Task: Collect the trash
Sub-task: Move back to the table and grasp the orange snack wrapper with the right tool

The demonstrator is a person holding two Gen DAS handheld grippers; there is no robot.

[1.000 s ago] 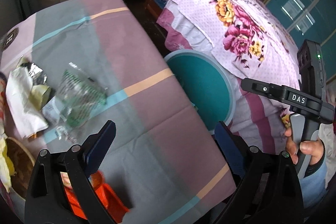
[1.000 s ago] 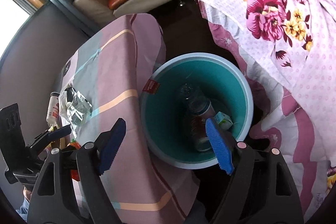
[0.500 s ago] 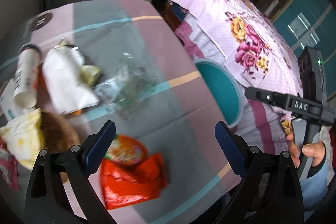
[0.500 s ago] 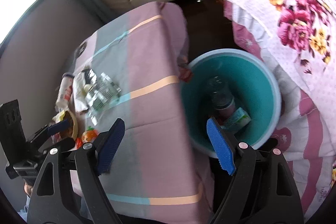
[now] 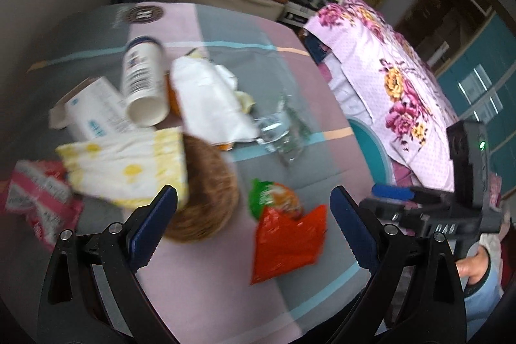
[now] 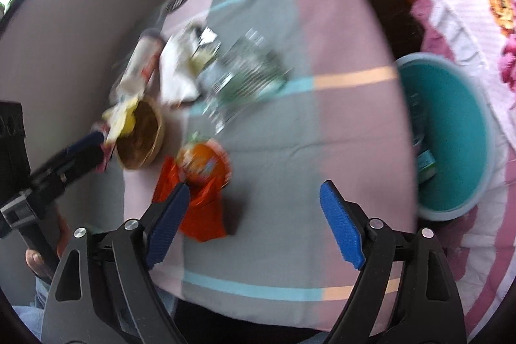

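Trash on the desk [image 5: 209, 295]: orange snack wrapper [image 5: 285, 242] nearest; brown bowl [image 5: 203, 199], white tube [image 5: 143, 79], crumpled clear plastic [image 6: 245, 76] beyond. Teal bin [image 6: 458, 134] beside the desk, partly filled. Left gripper [image 5: 253, 226]: jaws apart, empty. Right gripper [image 6: 254, 224]: jaws just widened, apart, empty.

The right gripper [image 6: 253, 223] is hovering with its blue fingers [image 6: 342, 229] spread wide, having just been opening, nothing between them, over the striped counter [image 6: 338, 105]. An orange snack bag [image 6: 196, 182] is lying at centre left beside a brown bowl [image 6: 140, 139]. A teal bin [image 6: 451, 134] is standing at right. The left gripper [image 6: 80, 150] is entering at the left edge.
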